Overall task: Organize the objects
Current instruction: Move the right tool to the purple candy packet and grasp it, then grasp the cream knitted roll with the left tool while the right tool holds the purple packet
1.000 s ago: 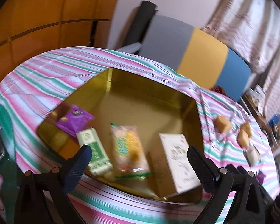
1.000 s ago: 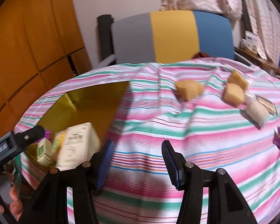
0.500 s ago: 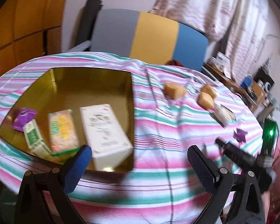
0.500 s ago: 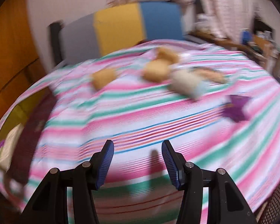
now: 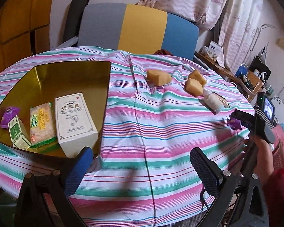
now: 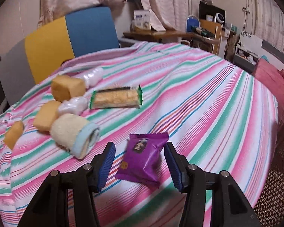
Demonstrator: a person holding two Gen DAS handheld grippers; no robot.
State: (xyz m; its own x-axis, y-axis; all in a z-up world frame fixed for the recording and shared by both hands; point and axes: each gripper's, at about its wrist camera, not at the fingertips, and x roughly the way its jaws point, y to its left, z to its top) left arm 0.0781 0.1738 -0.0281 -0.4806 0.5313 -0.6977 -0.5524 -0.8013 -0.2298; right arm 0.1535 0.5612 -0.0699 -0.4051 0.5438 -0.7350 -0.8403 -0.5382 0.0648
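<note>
Hovering low over the pink, green and white striped cloth on the worktop (image 6: 208, 94), the right gripper (image 6: 140, 162) has its blue-padded jaws about half open, with a shiny purple foil snack packet (image 6: 142, 160) lying on the cloth right between them. The pads don't look like they're pressing it, there's a gap on both sides.

Just past that packet to the left sits a cream rolled cake in a clear wrapper (image 6: 73, 134), then a few yellow sponge cake cubes (image 6: 66, 90) in plastic, and a flat crispy bar in a green-edged wrapper (image 6: 116, 99).

Over on the other side, the left gripper (image 5: 140, 162) is spread wide open above bare cloth, holding nothing. Its camera shows the shallow gold metal tin (image 5: 70, 75) on the left part of the worktop. In it: a white carton with black printing (image 5: 73, 121), an orange and green snack pack (image 5: 40, 124), a small green and white box (image 5: 17, 134) and another purple packet (image 5: 8, 116), all lined up side by side. The person's hand (image 5: 261, 155) holding the right gripper shows at that view's right edge.
</note>
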